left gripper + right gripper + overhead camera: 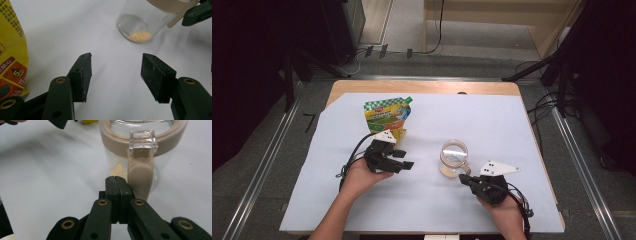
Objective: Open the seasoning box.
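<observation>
Table (522,120): wooden top, nearly all under a pale sheet, which gives a plain, even ground for the work.

Jar (454,159): clear glass, upright near the middle of the sheet, toward the person's right. A beige collar rings the mouth, and a beige handle (140,173) with a clear catch on top faces the right gripper. A small heap of pale grains (140,36) lies on the bottom at one side. The mouth looks open, probably so it can be filled.

Pouch (387,116): yellow and green printed bag with a green cap at one top corner, lying flat at the far left of the sheet, just beyond the left gripper. It is well apart from the jar. Likely the source of the grains, though the print is too small to tell.

Left gripper (116,72): held in the left hand (362,175), between pouch and jar, tips turned toward the jar. Jaws stand apart with only bare sheet between them; nothing is held. The position suggests readiness to take either the pouch or the jar.

Right gripper (118,183): held in the right hand (504,207), low at the near right of the jar. Jaws pressed together on nothing, tips just beside the lower end of the handle; whether they touch it cannot be told. Closed tips there would suit nudging or steadying the jar by its handle.
</observation>
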The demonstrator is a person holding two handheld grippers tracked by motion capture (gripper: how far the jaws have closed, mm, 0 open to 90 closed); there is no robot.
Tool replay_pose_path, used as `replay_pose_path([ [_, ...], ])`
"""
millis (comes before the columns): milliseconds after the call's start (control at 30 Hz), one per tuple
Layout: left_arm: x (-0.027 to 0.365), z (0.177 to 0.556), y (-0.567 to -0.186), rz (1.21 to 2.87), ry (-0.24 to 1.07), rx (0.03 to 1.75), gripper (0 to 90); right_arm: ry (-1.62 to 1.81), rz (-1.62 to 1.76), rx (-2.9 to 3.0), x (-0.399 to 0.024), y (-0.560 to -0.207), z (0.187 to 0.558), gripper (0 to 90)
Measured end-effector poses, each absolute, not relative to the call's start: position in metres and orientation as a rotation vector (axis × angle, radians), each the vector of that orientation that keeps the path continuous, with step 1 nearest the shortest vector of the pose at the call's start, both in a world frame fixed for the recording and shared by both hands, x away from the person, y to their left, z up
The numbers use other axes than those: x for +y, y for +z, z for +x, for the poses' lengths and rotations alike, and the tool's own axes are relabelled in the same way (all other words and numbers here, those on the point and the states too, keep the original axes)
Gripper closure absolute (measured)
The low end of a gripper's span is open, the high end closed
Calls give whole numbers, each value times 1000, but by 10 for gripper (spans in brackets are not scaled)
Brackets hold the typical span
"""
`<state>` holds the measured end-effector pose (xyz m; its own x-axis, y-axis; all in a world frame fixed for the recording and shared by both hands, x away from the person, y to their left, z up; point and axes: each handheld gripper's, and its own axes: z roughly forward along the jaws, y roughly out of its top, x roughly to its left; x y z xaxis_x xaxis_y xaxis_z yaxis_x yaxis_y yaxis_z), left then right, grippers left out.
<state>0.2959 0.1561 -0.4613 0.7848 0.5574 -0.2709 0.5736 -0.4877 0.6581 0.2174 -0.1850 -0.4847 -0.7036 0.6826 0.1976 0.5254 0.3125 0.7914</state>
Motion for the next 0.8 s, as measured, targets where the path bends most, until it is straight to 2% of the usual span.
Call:
replay_pose_path([
  [800,152,295,-463,2210,-34,815,425,1276,1269,2238,-220,-487,258,900],
])
